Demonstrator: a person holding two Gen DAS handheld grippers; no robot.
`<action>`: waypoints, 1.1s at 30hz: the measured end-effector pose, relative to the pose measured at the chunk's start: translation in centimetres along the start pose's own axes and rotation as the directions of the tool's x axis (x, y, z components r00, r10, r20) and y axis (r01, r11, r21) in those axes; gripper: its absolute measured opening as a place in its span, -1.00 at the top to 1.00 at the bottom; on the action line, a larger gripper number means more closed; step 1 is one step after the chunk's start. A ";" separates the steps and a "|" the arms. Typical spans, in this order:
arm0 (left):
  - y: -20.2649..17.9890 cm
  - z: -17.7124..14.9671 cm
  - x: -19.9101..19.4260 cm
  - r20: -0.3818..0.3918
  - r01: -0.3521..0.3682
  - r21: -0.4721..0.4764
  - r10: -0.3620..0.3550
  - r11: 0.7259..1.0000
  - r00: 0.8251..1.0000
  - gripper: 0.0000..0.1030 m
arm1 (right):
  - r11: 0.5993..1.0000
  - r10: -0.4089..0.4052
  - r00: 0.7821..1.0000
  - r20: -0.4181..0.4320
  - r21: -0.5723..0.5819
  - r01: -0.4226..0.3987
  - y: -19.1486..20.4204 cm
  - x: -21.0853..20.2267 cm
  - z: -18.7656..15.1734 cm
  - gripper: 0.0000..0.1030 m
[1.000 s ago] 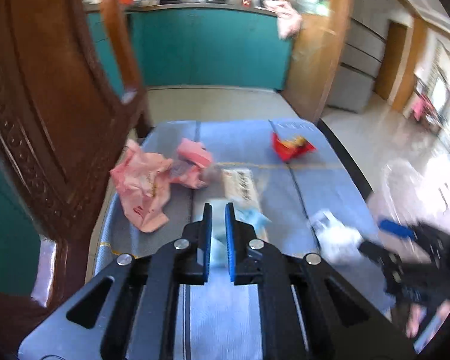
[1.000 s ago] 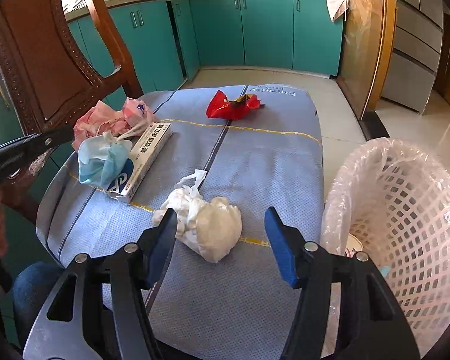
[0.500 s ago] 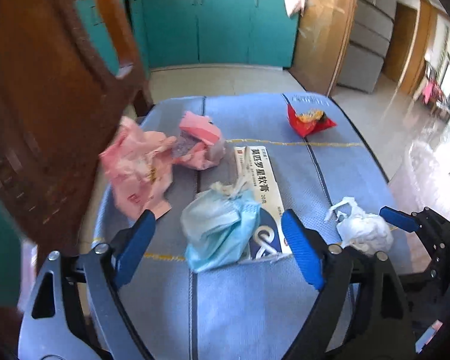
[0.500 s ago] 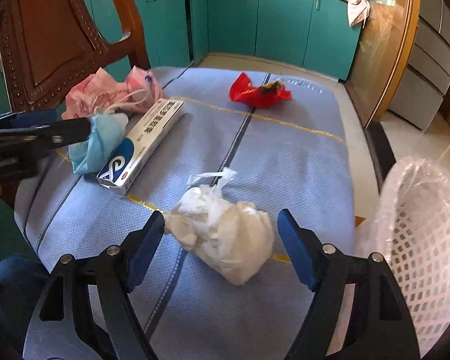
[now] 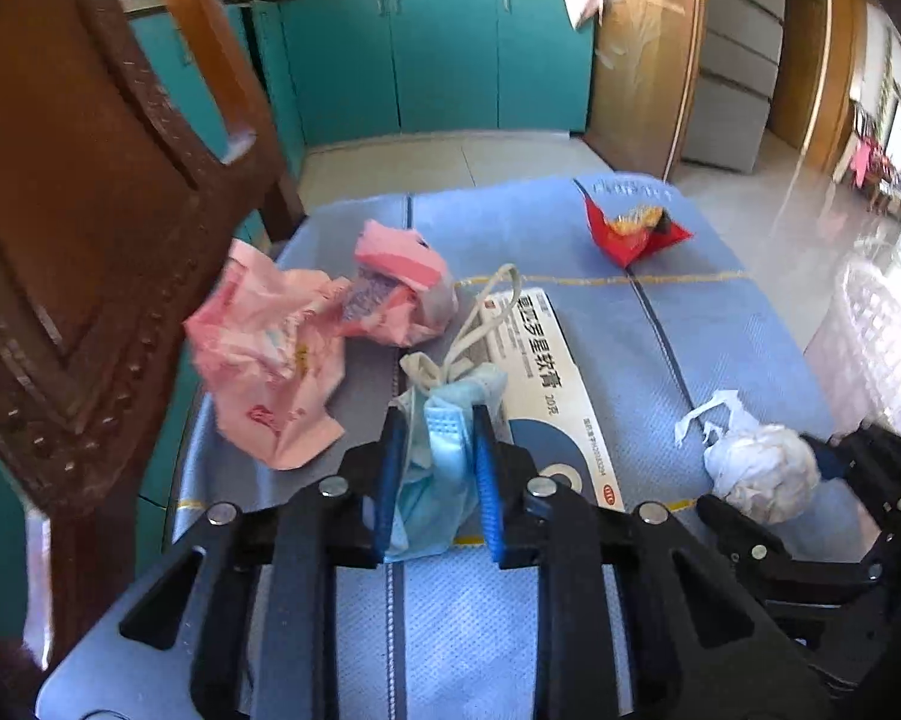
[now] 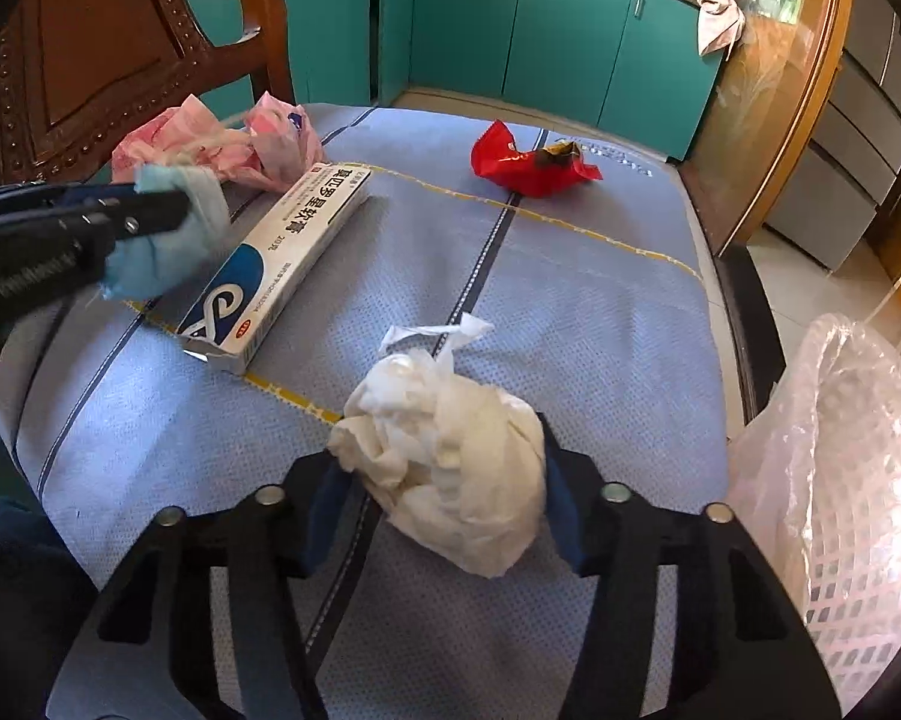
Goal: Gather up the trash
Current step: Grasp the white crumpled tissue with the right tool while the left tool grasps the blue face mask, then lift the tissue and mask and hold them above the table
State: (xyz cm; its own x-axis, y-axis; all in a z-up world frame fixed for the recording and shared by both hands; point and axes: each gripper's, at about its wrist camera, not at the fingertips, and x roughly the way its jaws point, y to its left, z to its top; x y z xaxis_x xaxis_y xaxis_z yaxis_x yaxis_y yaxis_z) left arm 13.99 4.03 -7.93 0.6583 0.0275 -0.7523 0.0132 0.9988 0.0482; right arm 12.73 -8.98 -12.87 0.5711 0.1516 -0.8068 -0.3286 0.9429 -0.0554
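Both pieces are light and soft, best pinched through their bulk: the left gripper [image 5: 433, 456] has just closed on the blue face mask [image 5: 435, 468], the right gripper [image 6: 444, 492] closing against the white tissue wad [image 6: 450, 468] on the worktop [image 6: 570, 312].

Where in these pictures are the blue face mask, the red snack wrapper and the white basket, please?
blue face mask [image 5: 432, 468], left wrist view, on its crumpled body between the pads.
red snack wrapper [image 6: 513, 165], right wrist view, on its red foil.
white basket [image 6: 852, 600], right wrist view, on its lattice wall.
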 end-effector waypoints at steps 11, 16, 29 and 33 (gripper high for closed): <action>0.2 0.8 -6.0 0.140 0.062 -0.044 -0.056 0.997 0.989 0.54 | 0.999 0.007 0.997 0.077 0.045 -0.010 -0.8 -4.6 0.4 0.07; -0.1 0.8 -7.6 0.183 0.060 -0.040 -0.052 0.997 0.982 0.54 | 0.998 -0.002 0.993 0.118 0.061 -0.005 -1.2 -6.5 0.8 0.07; -1.0 0.5 -8.3 0.196 0.037 -0.020 -0.033 0.999 0.980 0.54 | 0.997 -0.032 0.987 0.155 0.075 0.021 -1.5 -8.6 0.7 0.07; -1.2 0.5 -8.7 0.202 0.035 -0.012 -0.032 0.999 0.979 0.54 | 0.997 -0.037 0.986 0.163 0.079 0.025 -1.6 -9.2 0.7 0.07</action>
State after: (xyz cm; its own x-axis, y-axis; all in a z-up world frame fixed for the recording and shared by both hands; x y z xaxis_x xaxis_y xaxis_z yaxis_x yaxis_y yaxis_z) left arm 8.63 2.60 -1.11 0.7961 -0.0136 -0.6050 0.0275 0.9995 0.0137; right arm 8.55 -11.72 -4.94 0.6981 0.1626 -0.6973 -0.2540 0.9668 -0.0289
